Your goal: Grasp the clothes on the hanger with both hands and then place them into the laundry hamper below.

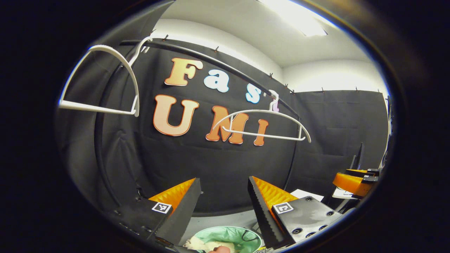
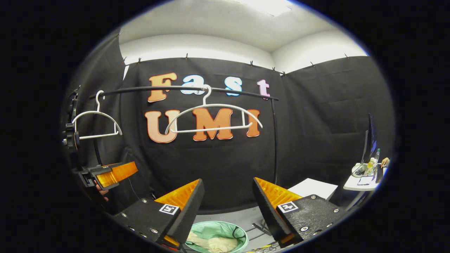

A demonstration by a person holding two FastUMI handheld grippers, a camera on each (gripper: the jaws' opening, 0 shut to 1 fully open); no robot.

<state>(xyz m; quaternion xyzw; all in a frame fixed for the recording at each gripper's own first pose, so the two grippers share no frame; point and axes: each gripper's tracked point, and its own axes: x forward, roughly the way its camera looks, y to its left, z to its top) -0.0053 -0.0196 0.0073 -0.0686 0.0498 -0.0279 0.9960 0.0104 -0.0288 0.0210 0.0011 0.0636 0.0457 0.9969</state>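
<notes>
Booth: two bare hangers (image 2: 213, 117) (image 2: 96, 123); one hamper (image 2: 218, 232)

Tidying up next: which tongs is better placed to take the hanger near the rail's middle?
Right. The right tongs, open, face that bare hanger almost head-on; from the left tongs it hangs off to the right.

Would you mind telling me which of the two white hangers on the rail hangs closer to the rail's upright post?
The hanger in front of the big letters; the other hanger hangs at the rail's far end, away from the post.
</notes>
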